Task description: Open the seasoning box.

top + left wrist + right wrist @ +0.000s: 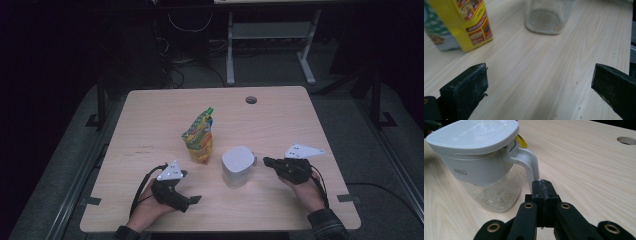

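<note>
- Jug (476, 167): clear body, white lid and white handle (530, 167); stands upright near the middle of the tabletop (150, 120), just right of the snack pouch (199, 137); looks empty or near empty, a dusty film on the inside wall
- Right claw (542, 185): jaws pressed flat together, nothing between them; tip sits right at the lower end of the handle, touching or just short of it, cannot tell which
- Risk 1: with the jaws together the claw cannot take the handle; a forward move from here would likely shove the jug leftward rather than grip it, and a light jug would slide or pivot
- Risk 2: the pouch stands just beside the jug on the far-left side; a pushed jug could knock it over, since it is tall, soft and on a narrow base
- Risk 3: the handle is smooth and curved; a pinch low on it could let the jug swing or slip once lifted, and whether the lid is latched I cannot tell
- Left claw (536, 85): jaws wide apart, empty, low over bare wood, aimed toward the pouch and jug base (544, 22) but well apart from both; no brace on the jug, so nothing stops a slide
- Left hand (150, 202) rests near the front edge; right hand (305, 187) behind its claw
</note>
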